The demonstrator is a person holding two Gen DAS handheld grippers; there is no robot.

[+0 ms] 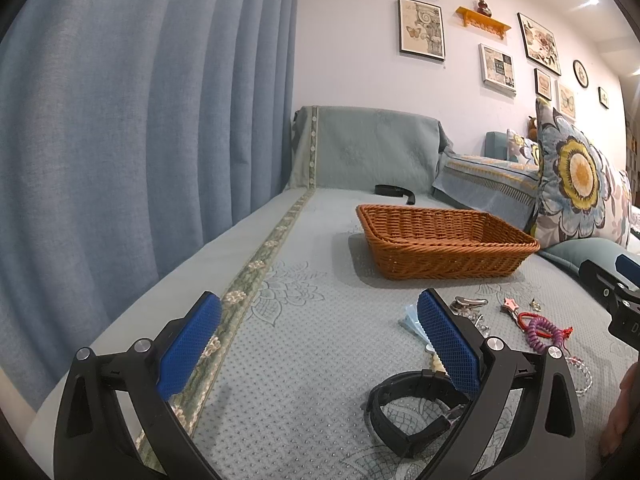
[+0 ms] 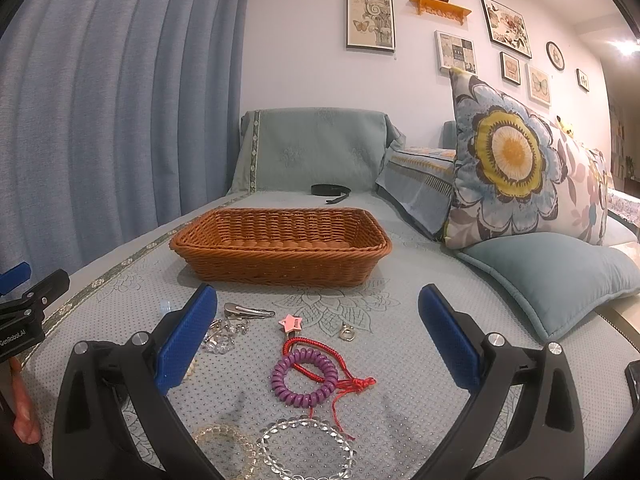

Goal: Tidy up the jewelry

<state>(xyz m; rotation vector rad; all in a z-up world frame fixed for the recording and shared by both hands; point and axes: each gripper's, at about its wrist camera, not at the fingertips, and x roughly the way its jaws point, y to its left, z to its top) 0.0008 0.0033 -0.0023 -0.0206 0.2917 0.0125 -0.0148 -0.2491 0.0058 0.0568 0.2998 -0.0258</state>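
Observation:
An empty brown wicker basket stands on the sofa seat; it also shows in the left wrist view. Jewelry lies in front of it: a purple coil band on a red cord, a clear bead bracelet, a pink star clip, a silver hair clip, a small charm. My right gripper is open above the coil band. My left gripper is open and empty; a black watch strap lies by its right finger.
A black strap lies beyond the basket by the sofa back. A flowered cushion and a plain blue cushion sit to the right. A blue curtain hangs on the left. The seat cover has a patterned border strip.

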